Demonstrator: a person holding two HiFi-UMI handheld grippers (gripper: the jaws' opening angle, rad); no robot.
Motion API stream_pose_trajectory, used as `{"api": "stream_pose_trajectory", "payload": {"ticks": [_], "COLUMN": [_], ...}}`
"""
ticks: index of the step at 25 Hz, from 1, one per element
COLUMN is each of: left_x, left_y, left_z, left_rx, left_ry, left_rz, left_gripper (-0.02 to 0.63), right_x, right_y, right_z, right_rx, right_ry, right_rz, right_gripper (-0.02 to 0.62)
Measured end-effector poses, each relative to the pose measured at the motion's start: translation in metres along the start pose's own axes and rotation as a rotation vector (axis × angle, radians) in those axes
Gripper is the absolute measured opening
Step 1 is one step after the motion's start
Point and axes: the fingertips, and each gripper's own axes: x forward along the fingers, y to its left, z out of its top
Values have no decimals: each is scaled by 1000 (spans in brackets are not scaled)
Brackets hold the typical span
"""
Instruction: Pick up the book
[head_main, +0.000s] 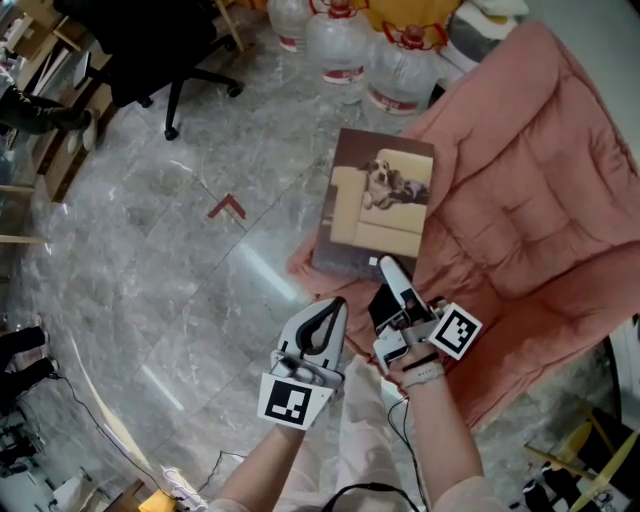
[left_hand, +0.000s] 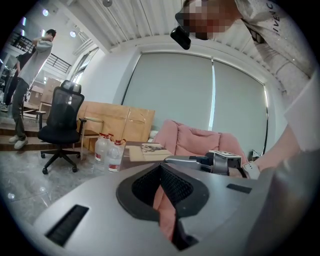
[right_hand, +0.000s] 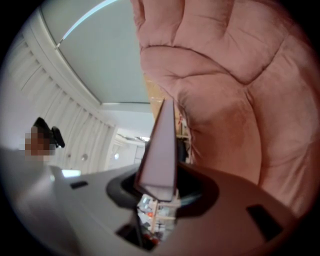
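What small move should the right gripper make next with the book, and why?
Probably lift the book slightly, level. The right gripper is clamped on its near edge only, and the book lies over the pink quilt's edge; whether it is clear of the quilt cannot be told. The left gripper is shut and empty, giving no support.

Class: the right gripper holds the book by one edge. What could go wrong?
The right gripper pinches the thin brown book with a dog on its cover only at its near edge; it may tilt or slip out. It could also snag the pink quilted cushion close by.
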Motion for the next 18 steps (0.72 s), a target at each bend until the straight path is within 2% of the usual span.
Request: {"api": "stream_pose_trajectory", "payload": {"ticks": [18], "left_x": [-9], "left_y": [8], "left_z": [55], "left_rx": [27], "left_ry": [-70], "left_rz": [-4], "left_gripper": [21], "right_x": [0], "right_y": [48], "right_z": [2], "right_rx": [6], "right_ry": [-19], "right_rz": [32], "right_gripper": [158]}}
